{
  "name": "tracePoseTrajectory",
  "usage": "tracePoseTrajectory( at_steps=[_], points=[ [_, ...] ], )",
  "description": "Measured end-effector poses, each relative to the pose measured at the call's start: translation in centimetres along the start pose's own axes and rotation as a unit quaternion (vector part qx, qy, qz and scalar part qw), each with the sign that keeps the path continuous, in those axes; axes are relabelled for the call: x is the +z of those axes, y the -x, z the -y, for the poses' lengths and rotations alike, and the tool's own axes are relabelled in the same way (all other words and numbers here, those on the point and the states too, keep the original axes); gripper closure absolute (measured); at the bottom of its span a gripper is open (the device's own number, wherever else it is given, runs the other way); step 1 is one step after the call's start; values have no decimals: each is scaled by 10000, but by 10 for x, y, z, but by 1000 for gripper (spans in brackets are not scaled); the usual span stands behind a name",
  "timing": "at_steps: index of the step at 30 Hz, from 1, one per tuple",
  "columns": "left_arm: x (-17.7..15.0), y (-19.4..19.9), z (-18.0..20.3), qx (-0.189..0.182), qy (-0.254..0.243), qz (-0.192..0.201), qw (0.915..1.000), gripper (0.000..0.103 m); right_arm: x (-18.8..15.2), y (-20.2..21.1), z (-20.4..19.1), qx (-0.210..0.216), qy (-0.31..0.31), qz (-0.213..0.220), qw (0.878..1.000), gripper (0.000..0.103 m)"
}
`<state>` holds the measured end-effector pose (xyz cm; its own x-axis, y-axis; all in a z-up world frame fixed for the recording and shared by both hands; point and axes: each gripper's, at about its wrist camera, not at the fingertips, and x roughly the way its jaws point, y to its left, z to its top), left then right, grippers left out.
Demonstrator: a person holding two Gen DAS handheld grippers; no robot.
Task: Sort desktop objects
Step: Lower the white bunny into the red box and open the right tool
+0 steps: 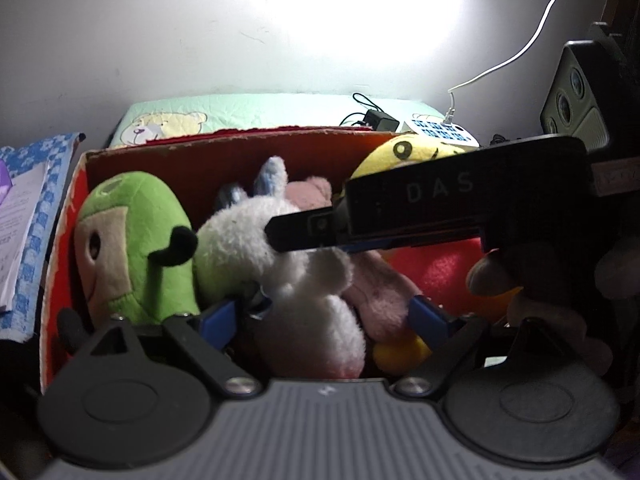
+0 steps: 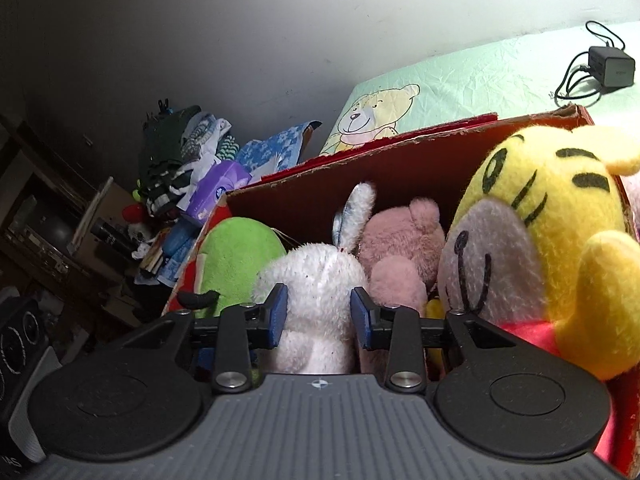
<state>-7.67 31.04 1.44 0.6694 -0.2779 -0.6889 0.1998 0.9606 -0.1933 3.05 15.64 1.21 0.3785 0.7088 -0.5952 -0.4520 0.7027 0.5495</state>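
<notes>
A red cardboard box (image 2: 400,160) sits on a bed covered in a pale green teddy-print sheet (image 2: 460,84), and it is packed with plush toys: a green one (image 1: 132,240) at the box's left end, a white plush rabbit (image 2: 316,280) in the middle, a pink bear (image 2: 400,248) behind it, and a yellow bear (image 2: 552,240) at the right end.

The right tool (image 2: 319,312) has its blue pads (image 2: 278,308) set narrowly either side of the rabbit's body, touching or just short of the fur; I cannot tell whether they are pressing in yet. The left tool (image 1: 320,316) is spread wide, holding nothing, with the rabbit and pink bear between its pads. In the left wrist view the right tool's black body reaches across to the rabbit.

The step in hand looks like seating or lifting the rabbit. Plush compresses, so the pads should bite deep across the torso rather than pinch loose fur, which would slip. The neighbours crowd close; a straight pull upward, clear of the green toy's black arm (image 2: 200,299) and the pink bear, should keep them from dragging along. The left tool could steady the box rim if the pile shifts.
</notes>
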Motion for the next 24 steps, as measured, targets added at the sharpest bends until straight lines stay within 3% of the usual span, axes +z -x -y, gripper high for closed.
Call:
tracePoseTrajectory(
  at_steps=[9, 24],
  points=[
    [-1, -3, -1, -83, 55, -80, 9999, 10, -2, -7, -7, -284, 416, -279, 9983, 68],
    [-1, -6, -3, -3, 129, -109, 9999, 3, -13, 16, -15, -492, 496, 21, 9976, 67]
  ],
)
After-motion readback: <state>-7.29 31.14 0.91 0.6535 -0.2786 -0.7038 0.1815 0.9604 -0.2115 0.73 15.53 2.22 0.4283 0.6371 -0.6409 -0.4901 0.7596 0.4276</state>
